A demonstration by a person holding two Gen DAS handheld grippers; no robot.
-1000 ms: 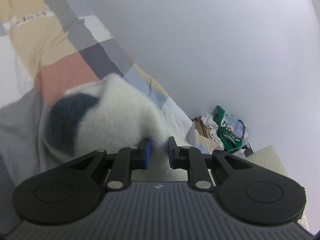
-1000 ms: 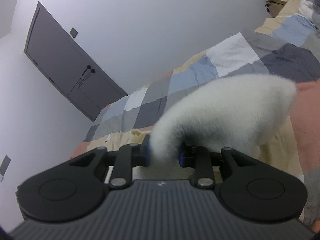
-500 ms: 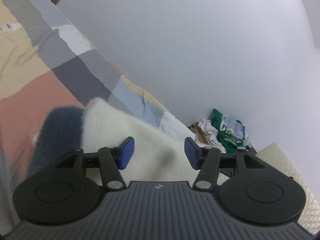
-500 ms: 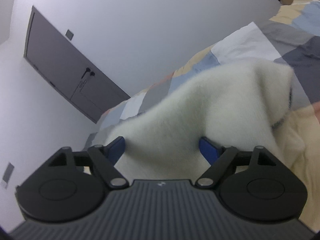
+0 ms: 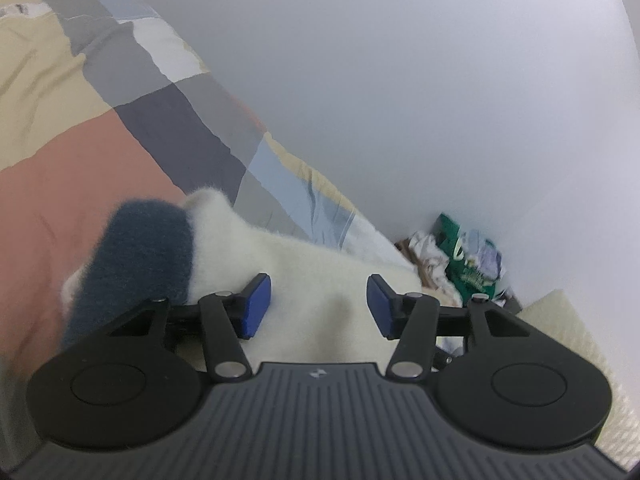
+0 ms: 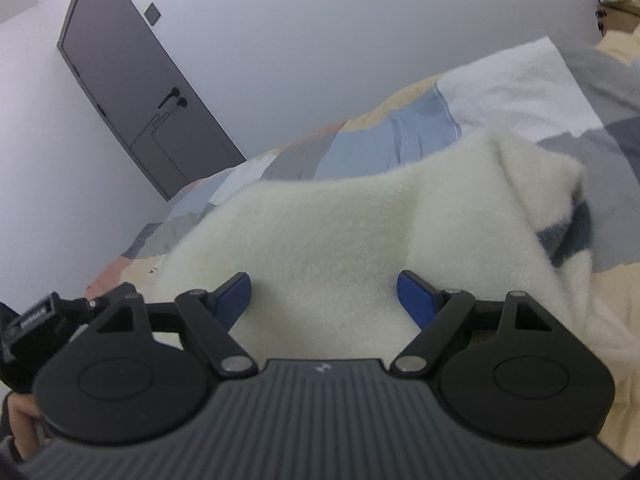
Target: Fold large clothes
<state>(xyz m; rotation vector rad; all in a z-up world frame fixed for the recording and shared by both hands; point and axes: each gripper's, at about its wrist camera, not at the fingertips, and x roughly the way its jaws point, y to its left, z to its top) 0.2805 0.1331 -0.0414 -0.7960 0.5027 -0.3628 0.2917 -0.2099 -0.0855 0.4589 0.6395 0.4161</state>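
A fluffy cream sweater [image 5: 248, 248] with a dark blue band [image 5: 140, 248] lies on the patchwork bedspread [image 5: 80, 152]. My left gripper [image 5: 318, 292] hovers just over its cream part. Its jaws are closing slightly, and the blue pads [image 5: 256, 300] stand apart, not pressing the cloth. In the right wrist view the same sweater [image 6: 320, 216] spreads in front, a dark stripe [image 6: 576, 232] at its right fold. My right gripper [image 6: 324, 284] is open wide above it, with the cloth lying loose below the pads.
A pale wall runs along the far side of the bed. A pile of clothes with a green bag [image 5: 460, 256] sits in the corner beside a cream quilted cushion [image 5: 560, 312]. A grey door [image 6: 132, 84] stands at the left. A black device part [image 6: 40, 316] shows at the lower left.
Both grippers were shut on bunched sweater cloth a second ago and have let go. Both came down toward the bed, and the sweater now lies flatter.
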